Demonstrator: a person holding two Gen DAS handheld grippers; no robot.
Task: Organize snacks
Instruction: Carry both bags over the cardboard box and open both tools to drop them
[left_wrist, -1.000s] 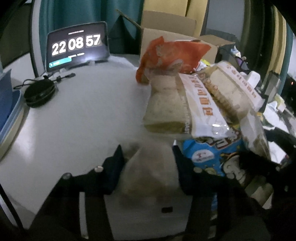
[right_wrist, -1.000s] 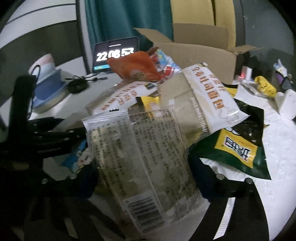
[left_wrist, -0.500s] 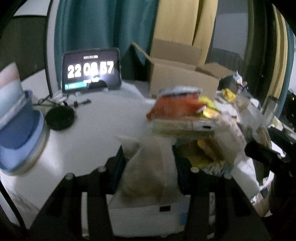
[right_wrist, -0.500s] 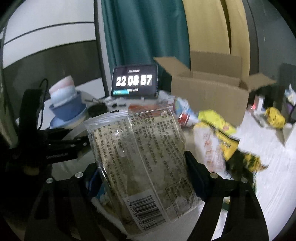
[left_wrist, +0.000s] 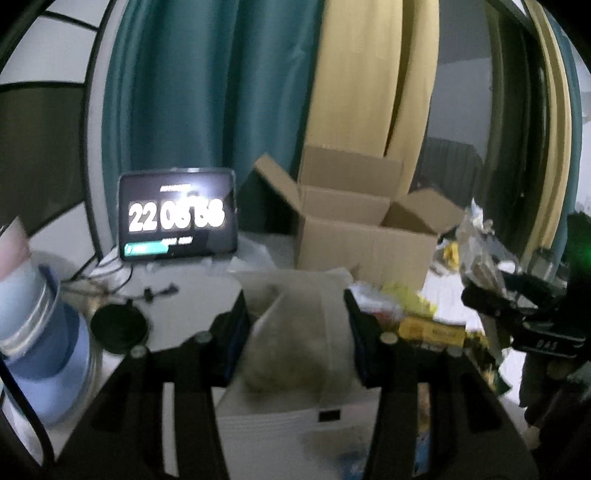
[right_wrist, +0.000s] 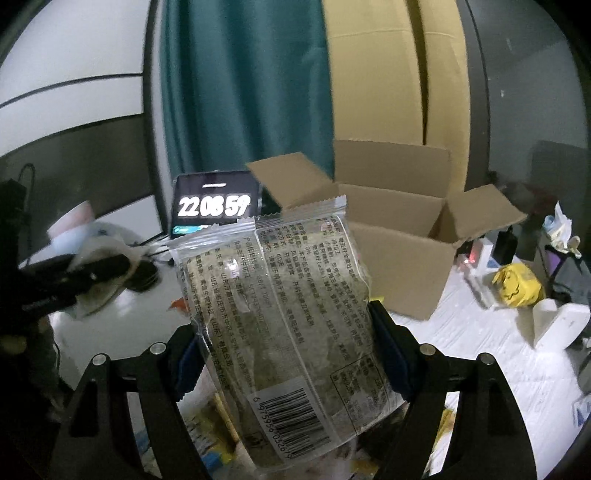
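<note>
My left gripper (left_wrist: 295, 321) is shut on a white bread packet (left_wrist: 295, 339) and holds it up above the table. My right gripper (right_wrist: 284, 332) is shut on a clear bread packet (right_wrist: 284, 314) with printed text and a barcode, held upright in the air. An open cardboard box (left_wrist: 365, 243) stands behind, also in the right wrist view (right_wrist: 399, 258). A pile of snack packets (left_wrist: 417, 321) lies on the table below, in front of the box. The right gripper with its packet shows at the right of the left wrist view (left_wrist: 517, 295).
A tablet showing a clock (left_wrist: 177, 218) stands at the back left. Stacked blue bowls (left_wrist: 33, 325) and a black round case (left_wrist: 118, 325) sit at the left. A yellow packet (right_wrist: 517, 284) and a white object (right_wrist: 557, 325) lie at the right.
Both grippers have lifted their bread packets up off the snack pile, so the pile dropped low in view and the box and curtains came into view.
</note>
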